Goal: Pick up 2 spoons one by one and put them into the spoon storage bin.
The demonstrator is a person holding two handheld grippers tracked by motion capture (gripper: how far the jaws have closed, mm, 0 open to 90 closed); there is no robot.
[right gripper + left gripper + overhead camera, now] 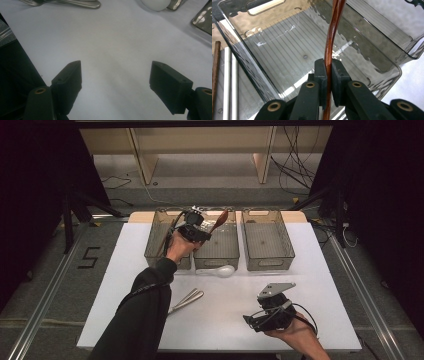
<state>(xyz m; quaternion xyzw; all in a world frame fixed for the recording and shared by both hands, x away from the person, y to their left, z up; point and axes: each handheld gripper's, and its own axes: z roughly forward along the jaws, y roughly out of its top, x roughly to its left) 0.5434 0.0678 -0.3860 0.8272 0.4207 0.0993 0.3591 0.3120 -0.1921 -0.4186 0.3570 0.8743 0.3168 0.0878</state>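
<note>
The left gripper [207,234] is clamped on the thin handle of a dark reddish-brown wooden spoon [219,221], its two black pads pressing the handle from both sides in the left gripper view, where the spoon [333,30] rises upright out of the jaws. The spoon hangs over the middle one [218,251] of three clear, smoke-tinted plastic bins that stand side by side along the far edge of the white table [320,285]; that bin's ribbed floor [287,50] lies under the spoon. The left bin [155,242] holds long slim sticks, pale and brown, lying lengthwise. The right bin [267,242] stands just beside the middle one. A white ceramic soup spoon [218,270] lies on the table just in front of the middle bin, and silver metal cutlery [186,301] lies nearer the front edge, beside the person's dark left sleeve. The right gripper [250,320] rests low near the front right corner of the table, its jaws spread wide apart with only bare tabletop between them.
</note>
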